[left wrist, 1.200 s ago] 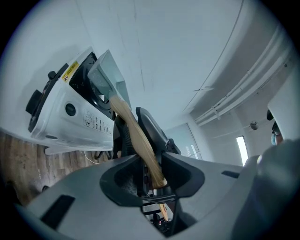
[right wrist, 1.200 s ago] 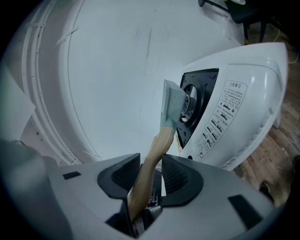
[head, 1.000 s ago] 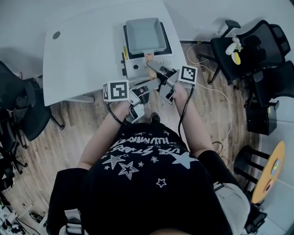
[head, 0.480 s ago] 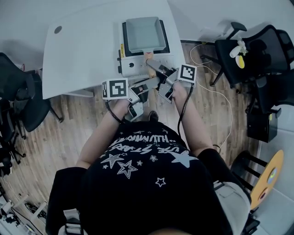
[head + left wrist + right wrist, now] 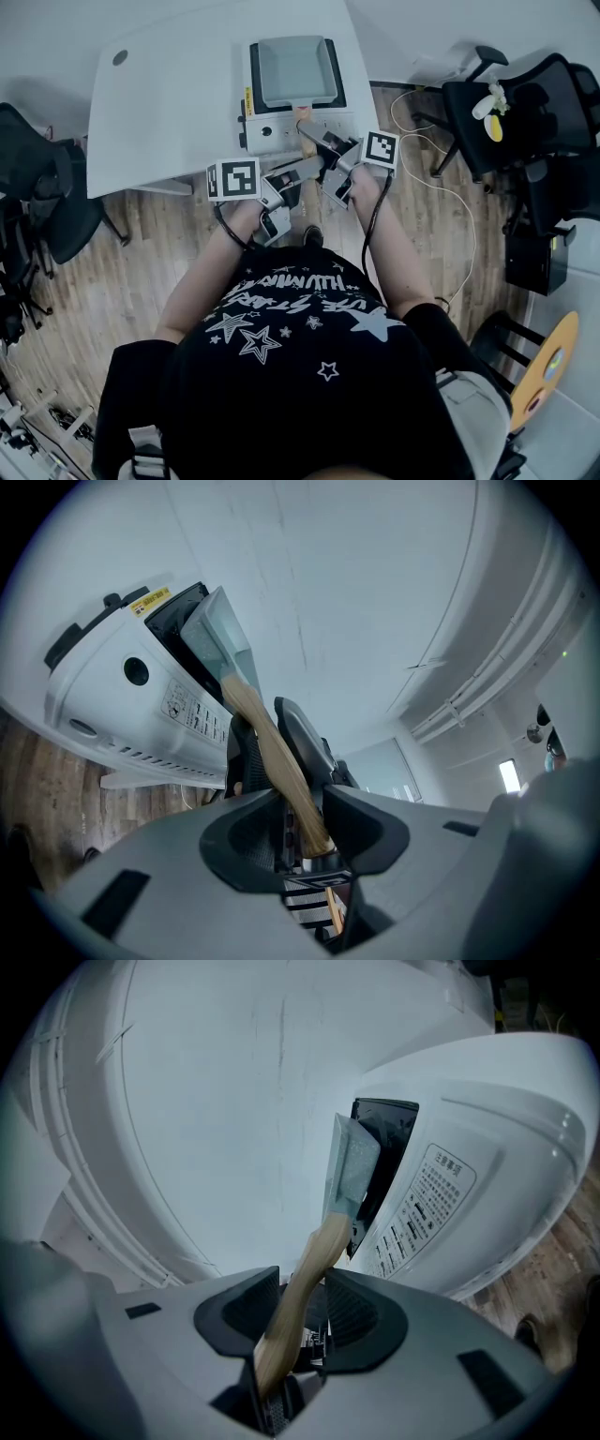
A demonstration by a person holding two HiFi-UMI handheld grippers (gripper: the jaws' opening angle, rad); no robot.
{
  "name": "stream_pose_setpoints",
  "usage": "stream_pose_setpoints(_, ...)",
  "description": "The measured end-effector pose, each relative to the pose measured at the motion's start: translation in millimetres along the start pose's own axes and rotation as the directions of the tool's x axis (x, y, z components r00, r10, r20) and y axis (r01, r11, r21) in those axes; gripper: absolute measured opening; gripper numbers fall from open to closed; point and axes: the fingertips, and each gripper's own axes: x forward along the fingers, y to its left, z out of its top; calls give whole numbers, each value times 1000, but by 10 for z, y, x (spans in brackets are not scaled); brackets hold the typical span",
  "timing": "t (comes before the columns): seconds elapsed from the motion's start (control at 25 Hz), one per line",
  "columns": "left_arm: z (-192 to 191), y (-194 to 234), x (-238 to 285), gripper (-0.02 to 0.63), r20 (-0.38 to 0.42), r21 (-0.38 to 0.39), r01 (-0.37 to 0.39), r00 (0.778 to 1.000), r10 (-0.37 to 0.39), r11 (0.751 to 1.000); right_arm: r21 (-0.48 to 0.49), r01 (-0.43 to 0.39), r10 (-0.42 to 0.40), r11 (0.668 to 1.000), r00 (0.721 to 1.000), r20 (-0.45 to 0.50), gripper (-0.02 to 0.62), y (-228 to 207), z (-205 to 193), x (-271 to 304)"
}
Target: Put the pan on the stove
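I have the left gripper [image 5: 300, 801] and the right gripper [image 5: 302, 1283] both closed on the pan's wooden handle [image 5: 302, 114], jaws part-way apart around it. The pan's long axis runs straight away from me, handle pointing back at me. Just beyond the grippers, the pan [image 5: 295, 70] sits flat on the stove [image 5: 281, 141].

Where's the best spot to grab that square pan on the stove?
By its wooden handle, coming in from the front of the stove. The handle is thin and sticks out past the pan toward that side, while the pan's body is wide and flat, so it looks hard to pinch.
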Motion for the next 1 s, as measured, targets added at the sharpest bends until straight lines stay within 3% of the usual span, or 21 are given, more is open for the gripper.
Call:
stream_pose_setpoints(0.4, -37, 115, -60, 132, -10, 5, -20, 1000, 20, 1000, 13, 4, -4, 1000, 1000, 21, 144, -76, -52, 38)
stream_pose_setpoints(1.0, -87, 291, -37, 129, -42, 23, -72, 996, 73, 997, -25, 76, -76, 997, 997, 21, 133, -226, -33, 29)
